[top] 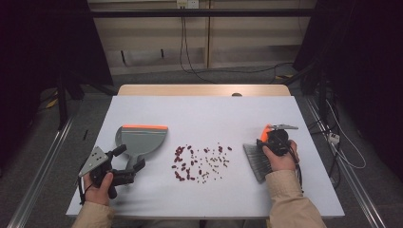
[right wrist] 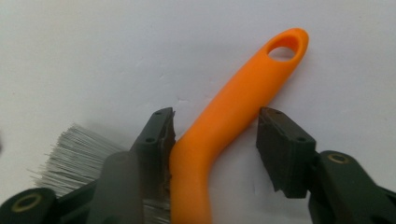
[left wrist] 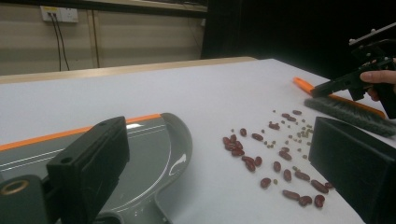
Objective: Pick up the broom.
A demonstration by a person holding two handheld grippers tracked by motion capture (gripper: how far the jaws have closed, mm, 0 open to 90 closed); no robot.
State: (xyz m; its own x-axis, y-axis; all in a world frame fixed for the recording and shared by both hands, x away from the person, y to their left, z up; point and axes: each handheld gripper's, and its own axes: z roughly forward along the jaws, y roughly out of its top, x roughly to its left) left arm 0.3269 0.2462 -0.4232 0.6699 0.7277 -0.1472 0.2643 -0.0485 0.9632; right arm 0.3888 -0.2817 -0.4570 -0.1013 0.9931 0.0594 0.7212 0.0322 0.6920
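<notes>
A grey dustpan [top: 141, 139] with an orange lip lies at the left of the white table, its handle pointing toward me. My left gripper [top: 130, 157] is open at that handle; in the left gripper view its jaws [left wrist: 219, 126] stand wide on either side of the dustpan [left wrist: 140, 158]. Several red beans and small greenish bits [top: 199, 161] are scattered in the middle. At the right lies a brush [top: 255, 159] with grey bristles. My right gripper [right wrist: 215, 126] straddles its orange handle [right wrist: 233, 116]: one pad touches it, the other stands a little apart.
The white table [top: 204, 109] ends in a wooden strip at the back, with cables and dark curtains beyond. The scattered beans [left wrist: 275, 158] lie between dustpan and brush. Bare tabletop stretches behind all the objects and along the front edge.
</notes>
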